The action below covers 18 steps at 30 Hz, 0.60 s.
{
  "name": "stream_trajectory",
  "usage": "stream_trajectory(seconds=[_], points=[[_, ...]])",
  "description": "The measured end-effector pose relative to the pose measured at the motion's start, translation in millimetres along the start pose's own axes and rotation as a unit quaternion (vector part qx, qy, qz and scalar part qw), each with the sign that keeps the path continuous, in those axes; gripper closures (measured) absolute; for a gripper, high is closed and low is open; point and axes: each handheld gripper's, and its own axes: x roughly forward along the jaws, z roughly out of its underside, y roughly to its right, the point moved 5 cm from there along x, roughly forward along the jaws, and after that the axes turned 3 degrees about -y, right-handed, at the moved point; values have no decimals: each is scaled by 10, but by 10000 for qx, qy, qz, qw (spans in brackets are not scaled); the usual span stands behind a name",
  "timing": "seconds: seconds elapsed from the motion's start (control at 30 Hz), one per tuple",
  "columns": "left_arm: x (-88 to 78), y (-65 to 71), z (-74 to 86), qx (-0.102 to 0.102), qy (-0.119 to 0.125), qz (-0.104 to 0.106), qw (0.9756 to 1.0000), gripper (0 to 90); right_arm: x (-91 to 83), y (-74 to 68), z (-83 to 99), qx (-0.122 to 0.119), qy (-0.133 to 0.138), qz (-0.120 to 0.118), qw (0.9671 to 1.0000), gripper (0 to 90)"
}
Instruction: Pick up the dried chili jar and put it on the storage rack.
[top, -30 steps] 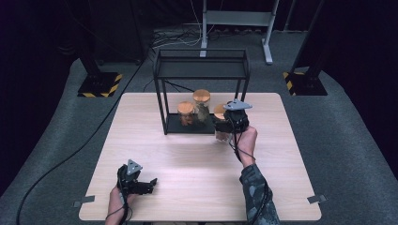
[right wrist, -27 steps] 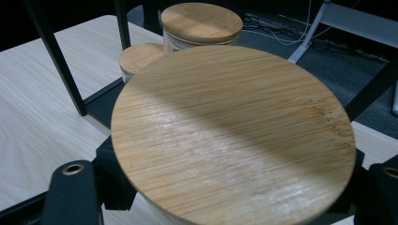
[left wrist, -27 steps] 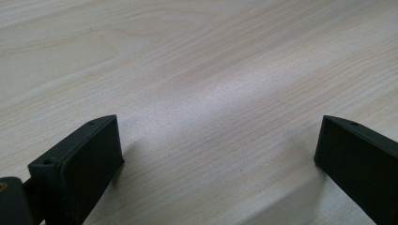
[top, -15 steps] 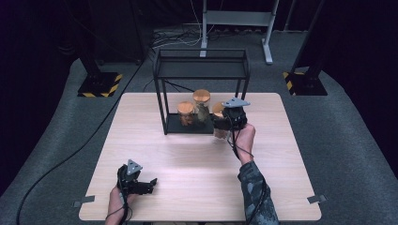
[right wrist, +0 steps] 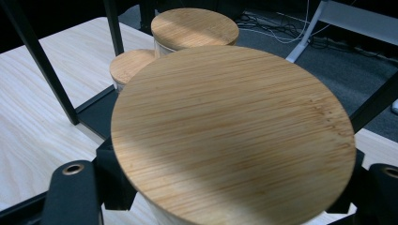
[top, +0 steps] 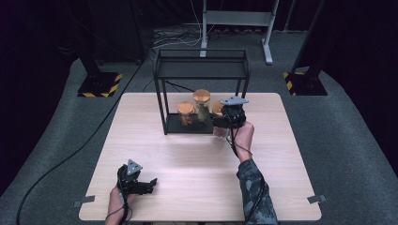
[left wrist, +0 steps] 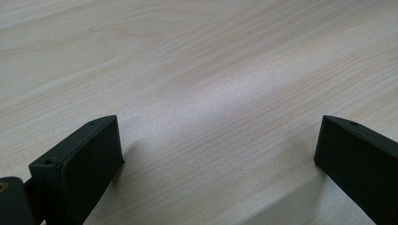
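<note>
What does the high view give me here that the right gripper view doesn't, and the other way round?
High view: the whole table, the full black rack, the person's forearms, and the left gripper resting open near the front edge.

Right gripper view: a close look at the held jar's wooden lid, with the right gripper shut on the jar just under it.

Both: two more lidded jars, the tall jar and the short jar, on the rack's bottom shelf.

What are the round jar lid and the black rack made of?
The jar lid looks like bamboo or light wood, matt, with fine straight grain lines. The rack seems to be black painted metal: thin, straight bars with a dull finish.
</note>
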Motion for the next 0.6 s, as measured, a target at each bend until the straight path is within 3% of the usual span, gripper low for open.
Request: stream_trajectory(seconds=[0.6], points=[[-1,1,0,7,0,-4,10000,8,122,29,-4,127,-48,55,9999,246]])
